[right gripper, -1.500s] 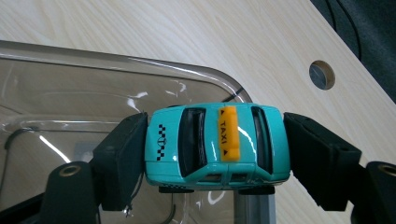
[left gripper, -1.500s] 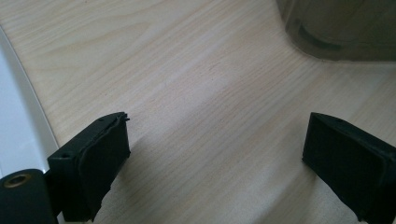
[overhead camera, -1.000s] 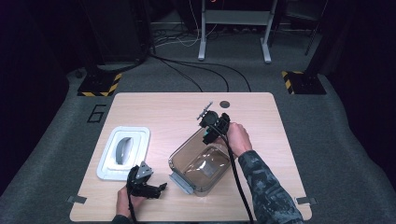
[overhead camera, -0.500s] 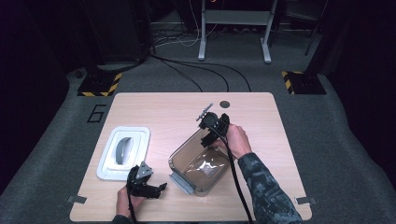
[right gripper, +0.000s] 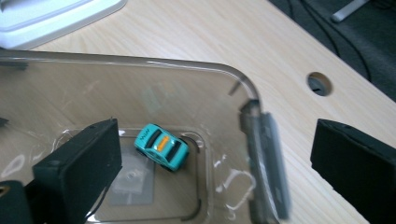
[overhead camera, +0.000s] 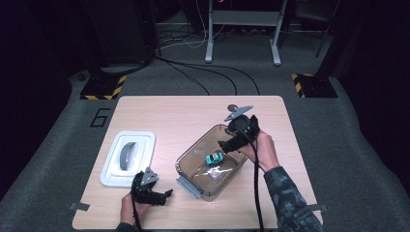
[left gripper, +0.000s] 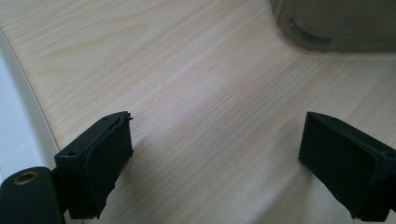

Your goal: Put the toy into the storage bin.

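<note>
Two grippers were on show from the high view. Left gripper (overhead camera: 162, 195) sat low near the front edge of the surface (overhead camera: 179, 113), just beside the white lid (overhead camera: 126, 158), which lay flat with its grey handle up. Right gripper (overhead camera: 231, 143) hung over the far rim of the clear box (overhead camera: 190, 157). Its fingers had just been opening, and nothing was between them. Down in the box sat a little teal car (overhead camera: 214, 158), next to a clear bag (overhead camera: 215, 175) on the box floor. Car was clear of the right gripper, resting on its own.

Left gripper view next: the fingers (left gripper: 98, 163) stood wide apart over bare surface (left gripper: 201, 93), gripping nothing. A strip of the lid (left gripper: 14, 135) ran along the left edge, and a corner of the box (left gripper: 336, 23) poked in at top right.

Right gripper view: fingers (right gripper: 81, 161) spread wide and empty again, one over the inside of the box (right gripper: 149, 98) and the other outside its wall, so the rim ran between them. The car (right gripper: 161, 146) stood on its wheels on the box floor, teal with an orange stripe on the roof, close to the inside finger but not touching as far as I could tell. The lid (right gripper: 56, 18) peeked in at top left, and a round hole (right gripper: 319, 84) showed in the surface (right gripper: 224, 37) beyond the box.
</note>
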The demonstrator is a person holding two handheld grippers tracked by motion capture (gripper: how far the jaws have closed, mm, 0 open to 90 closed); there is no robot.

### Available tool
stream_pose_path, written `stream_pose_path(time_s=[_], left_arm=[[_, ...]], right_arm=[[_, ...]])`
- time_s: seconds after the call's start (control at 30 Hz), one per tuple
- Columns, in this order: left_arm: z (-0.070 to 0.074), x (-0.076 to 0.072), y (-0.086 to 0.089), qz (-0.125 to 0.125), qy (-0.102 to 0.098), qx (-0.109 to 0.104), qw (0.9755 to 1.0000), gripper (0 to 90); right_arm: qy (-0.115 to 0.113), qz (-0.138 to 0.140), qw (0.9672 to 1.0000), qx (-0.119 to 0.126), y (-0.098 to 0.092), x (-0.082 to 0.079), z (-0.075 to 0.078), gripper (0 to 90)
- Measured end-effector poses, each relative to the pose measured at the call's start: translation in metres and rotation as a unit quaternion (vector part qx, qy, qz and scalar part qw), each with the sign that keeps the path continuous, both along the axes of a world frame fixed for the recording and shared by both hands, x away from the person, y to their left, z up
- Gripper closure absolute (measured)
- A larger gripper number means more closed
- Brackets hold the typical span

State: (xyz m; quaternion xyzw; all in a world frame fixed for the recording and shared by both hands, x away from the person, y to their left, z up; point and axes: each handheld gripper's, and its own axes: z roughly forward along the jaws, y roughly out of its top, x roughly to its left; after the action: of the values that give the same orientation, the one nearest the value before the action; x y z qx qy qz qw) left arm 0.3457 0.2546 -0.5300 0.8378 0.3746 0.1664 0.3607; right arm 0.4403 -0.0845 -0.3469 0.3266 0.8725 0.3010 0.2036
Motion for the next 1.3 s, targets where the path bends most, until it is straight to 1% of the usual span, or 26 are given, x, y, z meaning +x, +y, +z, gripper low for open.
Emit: stream_pose_path(time_s=[0.07,0.1,0.13,0.17,0.2,0.27,0.4,0.47,0.5,0.53,0.63,0.67,0.73,0.8,0.87,0.9,0.93,0.97,1.0,1.13,1.23,1.27,1.3], left_arm=[[0.0,0.0,0.0,0.0,-0.001,0.001,1.0,9.2],[0.0,0.0,0.0,0.0,-0.001,0.001,1.0,9.2],[0.0,0.0,0.0,0.0,-0.001,0.001,1.0,9.2],[0.0,0.0,0.0,0.0,-0.001,0.001,1.0,9.2],[0.0,0.0,0.0,0.0,-0.001,0.0,1.0,9.2],[0.0,0.0,0.0,0.0,-0.001,0.0,1.0,9.2],[0.0,0.0,0.0,0.0,-0.001,0.0,1.0,9.2],[0.0,0.0,0.0,0.0,0.0,0.0,1.0,9.2],[0.0,0.0,0.0,0.0,0.0,0.0,1.0,9.2],[0.0,0.0,0.0,-0.002,0.002,0.001,1.0,9.2],[0.0,0.0,0.0,0.0,0.001,-0.001,1.0,9.2],[0.0,0.0,0.0,0.0,0.001,-0.001,1.0,9.2],[0.0,0.0,0.0,-0.002,0.002,0.001,1.0,9.2],[0.0,0.0,0.0,-0.002,0.002,0.001,1.0,9.2],[0.0,0.0,0.0,-0.002,0.002,0.001,1.0,9.2],[0.0,0.0,0.0,0.0,0.0,0.0,1.0,9.2],[0.0,0.0,0.0,-0.002,0.001,0.001,1.0,9.2],[0.0,0.0,0.0,-0.002,0.002,0.001,1.0,9.2],[0.0,0.0,0.0,-0.002,0.002,0.001,1.0,9.2],[0.0,0.0,0.0,0.0,0.0,0.0,1.0,9.2],[0.0,0.0,0.0,-0.002,0.002,0.001,1.0,9.2],[0.0,0.0,0.0,-0.002,0.002,0.001,1.0,9.2],[0.0,0.0,0.0,0.0,0.001,-0.001,1.0,9.3]], right_arm=[[-0.004,-0.011,0.9999,0.011,-0.013,-0.005,0.003,0.0],[-0.01,-0.015,0.9997,0.016,-0.021,-0.008,0.005,0.0],[-0.01,-0.015,0.9997,0.016,-0.021,-0.008,0.005,0.0],[-0.013,-0.018,0.9996,0.019,-0.026,-0.009,0.005,0.0],[-0.017,-0.033,0.999,0.024,-0.04,-0.015,0.006,0.0],[-0.015,-0.046,0.9984,0.029,-0.051,-0.019,0.005,0.0],[-0.017,-0.075,0.996,0.046,-0.077,-0.029,-0.003,0.0],[-0.019,-0.082,0.9952,0.051,-0.087,-0.033,-0.009,0.0],[-0.016,-0.089,0.9943,0.056,-0.091,-0.035,-0.011,0.0],[-0.01,-0.094,0.9938,0.059,-0.097,-0.037,-0.016,0.0],[-0.007,-0.108,0.992,0.065,-0.113,-0.043,-0.032,0.0],[-0.005,-0.115,0.9911,0.066,-0.116,-0.044,-0.036,0.0],[0.001,-0.128,0.9895,0.067,-0.125,-0.047,-0.048,0.0],[0.004,-0.135,0.9886,0.065,-0.13,-0.05,-0.059,0.0],[0.006,-0.144,0.9876,0.062,-0.133,-0.052,-0.068,0.0],[0.009,-0.147,0.9872,0.062,-0.134,-0.053,-0.075,0.0],[0.015,-0.15,0.9868,0.058,-0.137,-0.054,-0.085,0.0],[0.018,-0.156,0.9859,0.058,-0.138,-0.055,-0.09,0.0],[0.02,-0.155,0.9862,0.056,-0.139,-0.055,-0.097,0.0],[0.037,-0.175,0.9824,0.053,-0.143,-0.058,-0.125,0.0],[0.042,-0.182,0.9811,0.049,-0.146,-0.061,-0.141,0.0],[0.042,-0.181,0.9812,0.05,-0.147,-0.062,-0.146,0.0],[0.046,-0.184,0.9806,0.051,-0.147,-0.063,-0.15,0.0]])
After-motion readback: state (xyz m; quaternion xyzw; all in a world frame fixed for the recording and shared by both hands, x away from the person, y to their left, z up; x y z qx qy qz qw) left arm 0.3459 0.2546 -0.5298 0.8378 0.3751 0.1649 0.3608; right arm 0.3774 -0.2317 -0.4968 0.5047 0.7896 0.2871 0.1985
